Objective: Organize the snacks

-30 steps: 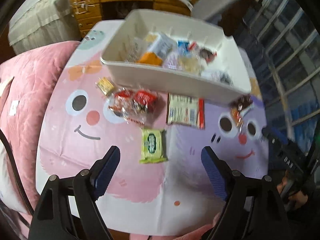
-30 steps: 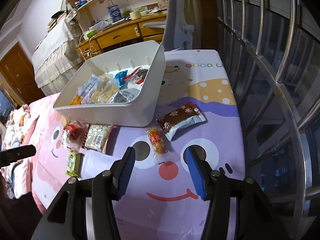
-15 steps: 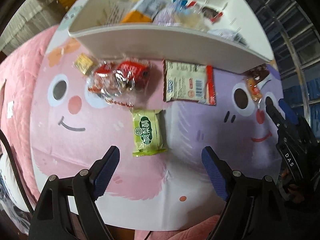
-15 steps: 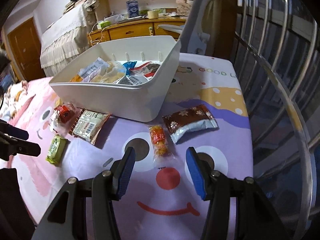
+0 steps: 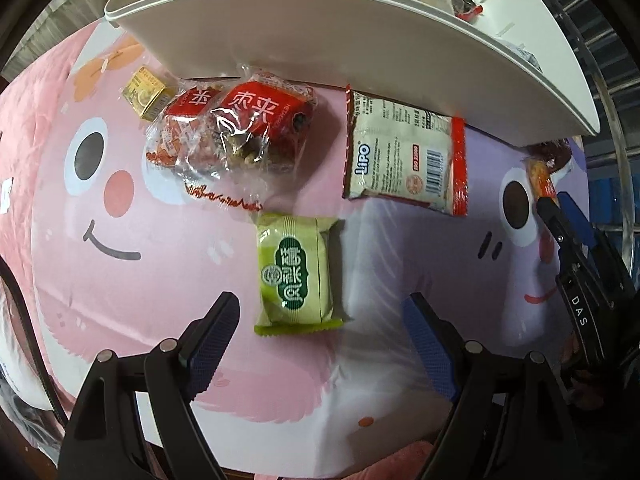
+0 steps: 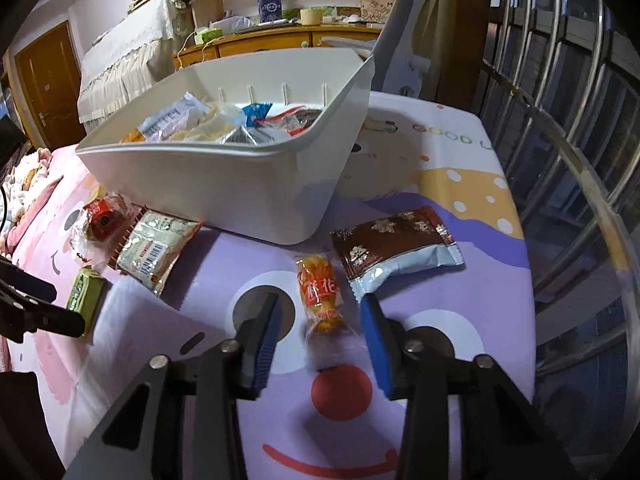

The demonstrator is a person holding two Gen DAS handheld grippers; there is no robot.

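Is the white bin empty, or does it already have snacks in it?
Partly filled. In the right wrist view, the white bin holds several wrapped snack packets across its floor, well below the rim.

The white and red packet (image 5: 404,160) below the bin wall carries the brand "LiPO" in blue letters running up its left end, beside a barcode and a small red label whose figures are too small to read. The other gripper's black body (image 5: 580,292) at the right edge of the left wrist view bears the white letters "DAS". The tablecloth (image 6: 460,140) shows coloured capitals "GOOD L", cut off at the edge. The green pastry packet (image 5: 298,276), the red packets in the clear bag (image 5: 240,128) and the orange candy wrapper (image 6: 320,292) all carry Chinese characters.
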